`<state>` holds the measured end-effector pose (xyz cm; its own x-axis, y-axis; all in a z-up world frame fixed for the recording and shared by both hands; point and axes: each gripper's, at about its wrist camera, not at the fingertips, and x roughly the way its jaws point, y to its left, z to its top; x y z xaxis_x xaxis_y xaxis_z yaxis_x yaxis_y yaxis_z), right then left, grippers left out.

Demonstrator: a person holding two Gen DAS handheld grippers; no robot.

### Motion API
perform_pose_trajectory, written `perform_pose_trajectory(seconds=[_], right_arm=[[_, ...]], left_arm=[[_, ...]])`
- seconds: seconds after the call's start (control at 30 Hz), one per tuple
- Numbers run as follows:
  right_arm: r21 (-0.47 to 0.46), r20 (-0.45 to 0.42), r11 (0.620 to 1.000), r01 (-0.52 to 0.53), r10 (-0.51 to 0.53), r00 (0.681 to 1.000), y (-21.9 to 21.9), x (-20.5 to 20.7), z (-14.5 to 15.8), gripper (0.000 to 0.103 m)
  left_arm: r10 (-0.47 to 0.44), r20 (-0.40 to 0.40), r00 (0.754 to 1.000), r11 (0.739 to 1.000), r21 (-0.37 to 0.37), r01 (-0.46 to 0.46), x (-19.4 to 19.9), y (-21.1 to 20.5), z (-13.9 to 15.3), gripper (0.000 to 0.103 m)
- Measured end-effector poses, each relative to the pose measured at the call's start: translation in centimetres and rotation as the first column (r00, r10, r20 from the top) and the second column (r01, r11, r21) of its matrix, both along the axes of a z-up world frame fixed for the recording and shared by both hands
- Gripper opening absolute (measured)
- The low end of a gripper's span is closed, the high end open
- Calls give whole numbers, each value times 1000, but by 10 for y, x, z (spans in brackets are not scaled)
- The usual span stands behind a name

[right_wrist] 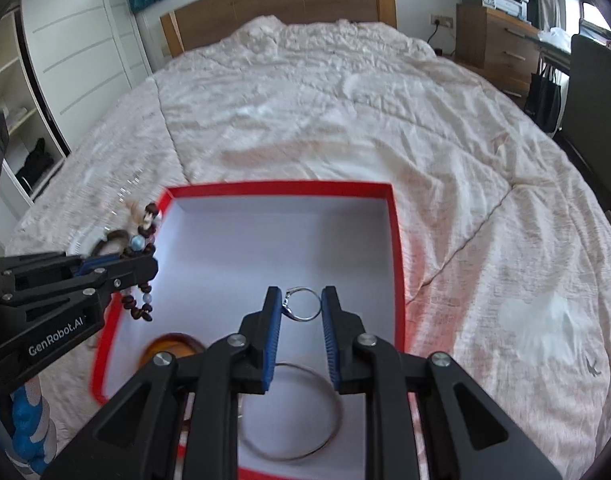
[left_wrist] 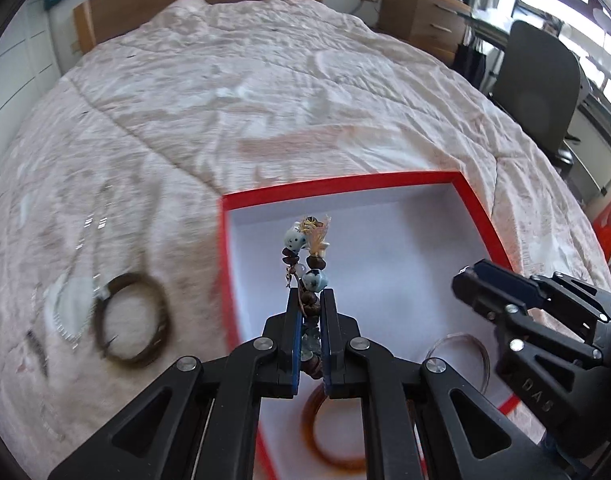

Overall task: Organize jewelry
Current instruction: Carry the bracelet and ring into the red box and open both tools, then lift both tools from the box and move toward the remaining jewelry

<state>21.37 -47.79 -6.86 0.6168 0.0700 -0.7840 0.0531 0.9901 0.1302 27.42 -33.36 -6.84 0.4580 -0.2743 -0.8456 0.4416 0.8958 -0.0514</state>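
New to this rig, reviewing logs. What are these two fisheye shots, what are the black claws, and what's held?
No robot arm here: a person carries a two-finger claw in each hand, with a camera on each looking along its fingers. One picture is the left claw's view, the other the right's. The left claw is shut on a beaded bracelet. The right claw grips a small silver ring. Both hang over a red box on a bed. In the box lie an amber bangle and a thin silver bangle. A dark bangle lies on the bedspread.
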Motion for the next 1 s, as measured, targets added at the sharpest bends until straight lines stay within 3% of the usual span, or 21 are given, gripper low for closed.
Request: perform_pose_trajectory(seconds=[0.17, 0.57, 0.6, 0.63, 0.7, 0.8, 1.0], right_arm=[[-12, -53, 1000, -24, 23, 998, -2, 10, -17, 19], [-84, -72, 995, -62, 56, 996, 5, 12, -23, 20], [-84, -74, 995, -58, 52, 996, 4, 11, -21, 20], [-83, -75, 995, -54, 47, 996, 3, 10, -19, 20], [-86, -67, 995, -42, 37, 997, 0, 4, -12, 21], [-90, -47, 996, -22, 17, 999, -3, -8, 1, 33], [-77, -10, 997, 28, -29, 1000, -6, -35, 31, 35]], left_arm=[[-4, -46, 999, 1000, 17, 5, 13, -9, -29, 8], [-13, -50, 999, 1000, 2, 14, 15, -9, -34, 13], [-13, -52, 999, 1000, -4, 12, 14, -8, -32, 18], [-7, -50, 999, 1000, -7, 7, 13, -7, -30, 31], [8, -37, 999, 1000, -19, -8, 9, -3, -22, 44], [3, -23, 1000, 999, -37, -4, 2, 0, -9, 45], [-8, 34, 999, 998, -56, 10, -25, 7, 29, 49]])
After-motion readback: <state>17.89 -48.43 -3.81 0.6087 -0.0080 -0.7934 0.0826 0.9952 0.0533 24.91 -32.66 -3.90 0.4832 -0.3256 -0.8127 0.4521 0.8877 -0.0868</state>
